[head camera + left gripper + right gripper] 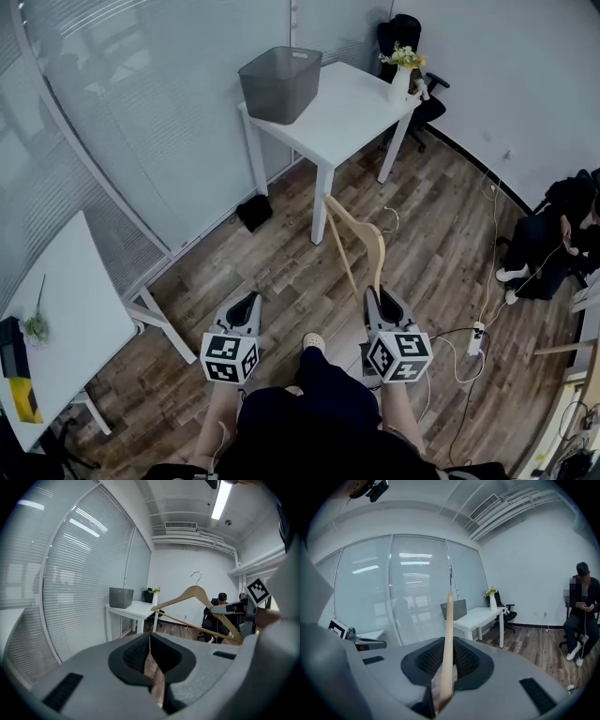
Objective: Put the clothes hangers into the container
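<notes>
The pale wooden hanger (361,239) is raised, one end in the right tool (380,298); the grey container (279,84) stands on the worktop (347,112).

A container (279,82) sits on the surface's (342,112) left end, a vase (400,82) on its right. Before the surface, a hanger (359,239) rises from the right gripper (380,294).

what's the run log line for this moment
right gripper: shut on wooden hanger | left gripper: shut, empty | grey container: on white table

The head view looks steeply down. Both gripper views face level, low; all three share the far table (347,112) and container (279,84).
</notes>
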Demonstrator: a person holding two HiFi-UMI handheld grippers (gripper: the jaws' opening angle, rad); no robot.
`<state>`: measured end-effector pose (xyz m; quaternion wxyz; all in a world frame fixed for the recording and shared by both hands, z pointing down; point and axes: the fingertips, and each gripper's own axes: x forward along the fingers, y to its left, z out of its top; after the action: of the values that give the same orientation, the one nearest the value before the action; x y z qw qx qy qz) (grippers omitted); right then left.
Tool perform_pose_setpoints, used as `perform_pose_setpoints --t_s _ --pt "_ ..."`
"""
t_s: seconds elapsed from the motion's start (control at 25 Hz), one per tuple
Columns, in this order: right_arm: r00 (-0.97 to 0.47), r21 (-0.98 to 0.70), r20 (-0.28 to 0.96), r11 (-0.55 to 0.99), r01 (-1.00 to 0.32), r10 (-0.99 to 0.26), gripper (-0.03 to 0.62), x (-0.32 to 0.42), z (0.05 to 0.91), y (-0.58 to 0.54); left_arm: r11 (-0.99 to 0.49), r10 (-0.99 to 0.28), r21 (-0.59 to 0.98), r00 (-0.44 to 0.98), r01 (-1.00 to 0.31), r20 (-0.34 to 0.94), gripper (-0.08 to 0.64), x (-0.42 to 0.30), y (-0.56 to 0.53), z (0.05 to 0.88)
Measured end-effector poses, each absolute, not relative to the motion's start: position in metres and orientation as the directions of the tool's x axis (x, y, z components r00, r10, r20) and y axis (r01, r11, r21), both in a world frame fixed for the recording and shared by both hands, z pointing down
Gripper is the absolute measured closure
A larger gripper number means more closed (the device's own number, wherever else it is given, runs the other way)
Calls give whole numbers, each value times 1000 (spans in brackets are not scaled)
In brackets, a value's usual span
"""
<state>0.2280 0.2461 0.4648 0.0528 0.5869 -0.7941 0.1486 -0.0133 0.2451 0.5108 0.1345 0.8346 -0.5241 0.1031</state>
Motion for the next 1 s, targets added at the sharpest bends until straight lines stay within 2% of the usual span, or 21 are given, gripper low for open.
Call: perform_pose_setpoints --t_s 1.0 --pt "-365 -193 271 321 -927 -891 522 254 470 85 -308 -890 119 330 -944 314 541 0 98 510"
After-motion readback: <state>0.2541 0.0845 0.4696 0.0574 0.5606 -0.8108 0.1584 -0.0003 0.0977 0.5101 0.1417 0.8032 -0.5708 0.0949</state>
